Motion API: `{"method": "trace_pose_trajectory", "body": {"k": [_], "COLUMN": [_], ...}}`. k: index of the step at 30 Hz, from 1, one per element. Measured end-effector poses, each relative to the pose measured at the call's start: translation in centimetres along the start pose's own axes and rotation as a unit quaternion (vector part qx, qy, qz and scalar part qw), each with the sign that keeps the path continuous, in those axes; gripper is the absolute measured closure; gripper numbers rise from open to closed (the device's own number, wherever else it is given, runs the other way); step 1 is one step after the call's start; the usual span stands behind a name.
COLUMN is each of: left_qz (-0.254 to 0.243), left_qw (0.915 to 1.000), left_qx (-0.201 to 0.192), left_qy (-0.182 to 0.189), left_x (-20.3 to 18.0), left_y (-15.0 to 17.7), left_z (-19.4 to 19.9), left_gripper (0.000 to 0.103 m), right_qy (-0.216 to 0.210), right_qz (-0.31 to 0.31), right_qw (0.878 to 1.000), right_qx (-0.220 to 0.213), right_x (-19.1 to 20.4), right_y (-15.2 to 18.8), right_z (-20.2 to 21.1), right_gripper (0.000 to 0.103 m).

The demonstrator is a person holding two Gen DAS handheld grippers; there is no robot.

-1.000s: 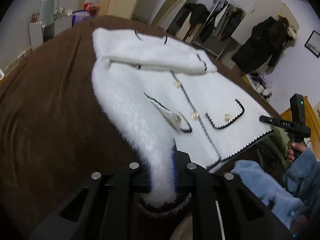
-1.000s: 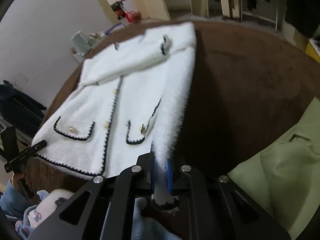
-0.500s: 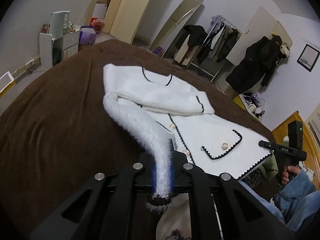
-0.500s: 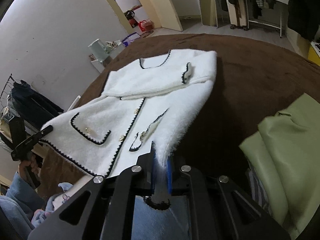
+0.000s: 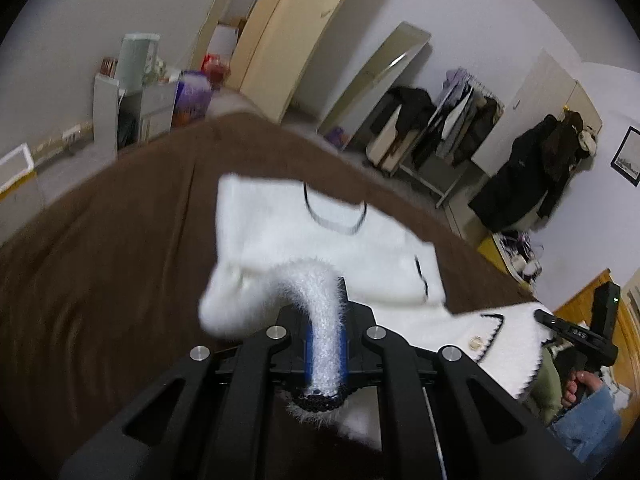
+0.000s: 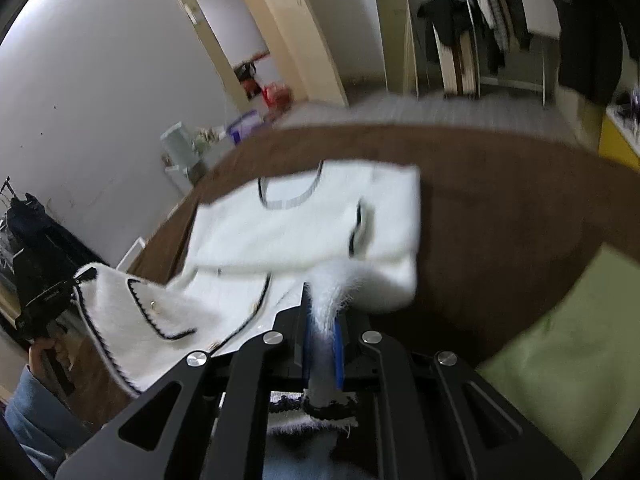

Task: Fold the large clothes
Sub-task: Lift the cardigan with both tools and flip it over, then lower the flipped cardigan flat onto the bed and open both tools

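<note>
A fluffy white cardigan [image 5: 280,232] with black trim and gold buttons lies on a brown bed [image 5: 100,280], collar at the far end, sleeves folded across the chest. My left gripper [image 5: 325,344] is shut on the cardigan's hem at its left corner and holds it lifted above the bed. My right gripper [image 6: 322,344] is shut on the cardigan [image 6: 300,232] at the right hem corner, also lifted. The lower part of the cardigan hangs raised between both grippers. The right gripper also shows in the left wrist view [image 5: 576,336].
A green garment [image 6: 560,360] lies on the bed [image 6: 500,200] at the right. Beyond the bed stand a white shelf unit [image 5: 132,96], a leaning mirror [image 5: 380,80] and a clothes rack with dark coats [image 5: 460,120]. The person's blue sleeve [image 5: 584,428] is at the lower right.
Both grippers have lifted the hem corners up and carried them forward toward the collar. The lower half of the cardigan has risen off the bed.
</note>
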State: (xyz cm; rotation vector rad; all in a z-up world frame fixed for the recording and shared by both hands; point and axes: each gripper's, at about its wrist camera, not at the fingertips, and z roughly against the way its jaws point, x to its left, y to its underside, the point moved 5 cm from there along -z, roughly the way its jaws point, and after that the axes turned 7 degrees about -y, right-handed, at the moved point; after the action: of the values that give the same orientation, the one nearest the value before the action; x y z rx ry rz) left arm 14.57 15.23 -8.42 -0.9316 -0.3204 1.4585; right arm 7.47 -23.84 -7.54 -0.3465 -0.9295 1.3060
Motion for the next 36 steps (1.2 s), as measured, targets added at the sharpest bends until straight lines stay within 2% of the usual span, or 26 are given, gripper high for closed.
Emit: {"method": "trace_pose_trajectory", "body": {"k": [4,9,13,17,19,22,26,30,34,35,36], "left_qz": [-0.007,-0.012,-0.034,-0.023,-0.022,-0.021,-0.014,-0.064,-0.067,-0.065,-0.063], "left_qw": [0.9994,0.9982,0.9959,0.9948,0.9941,0.9913,0.9884,0.9824,0.9826,0.9830,0.9836], "left_qx": [-0.032,-0.048,-0.050,-0.032,-0.011,0.013,0.043,0.052,0.058,0.061,0.065], "left_qy": [-0.012,-0.035,-0.067,-0.094,-0.106,-0.129,-0.145,-0.168,-0.163,-0.160,-0.156], "left_x": [0.1,0.7,1.6,3.6,4.6,5.6,7.3,6.7,6.6,6.6,6.5], "left_y": [-4.8,-8.8,-11.6,-13.4,-13.4,-12.3,-10.5,-9.4,-9.8,-9.9,-9.9], "left_z": [-2.9,-6.9,-11.5,-17.3,-21.2,-25.0,-28.4,-29.4,-29.1,-29.1,-29.1], "left_gripper": [0.092,0.092,0.092,0.092,0.092,0.091,0.091,0.090,0.088,0.086,0.081], "right_qy": [0.014,0.030,0.043,0.072,0.083,0.101,0.122,0.134,0.138,0.139,0.139], "right_qz": [0.020,0.023,0.013,-0.004,-0.015,-0.024,-0.030,-0.024,-0.017,-0.016,-0.015], "right_qw": [0.999,0.998,0.997,0.997,0.996,0.995,0.992,0.989,0.989,0.989,0.989], "right_qx": [-0.024,-0.049,-0.056,-0.042,-0.026,-0.001,0.029,0.053,0.055,0.055,0.055], "right_x": [-0.8,-2.4,-4.6,-7.3,-8.6,-10.4,-12.9,-13.7,-13.7,-13.6,-13.4], "right_y": [-4.2,-10.0,-13.7,-15.8,-16.1,-16.0,-14.8,-12.7,-12.2,-12.1,-12.0], "right_z": [-2.1,-6.4,-10.7,-16.3,-19.4,-23.8,-27.5,-29.4,-29.9,-30.0,-29.8], "right_gripper": [0.094,0.094,0.094,0.094,0.094,0.094,0.094,0.093,0.091,0.090,0.081]}}
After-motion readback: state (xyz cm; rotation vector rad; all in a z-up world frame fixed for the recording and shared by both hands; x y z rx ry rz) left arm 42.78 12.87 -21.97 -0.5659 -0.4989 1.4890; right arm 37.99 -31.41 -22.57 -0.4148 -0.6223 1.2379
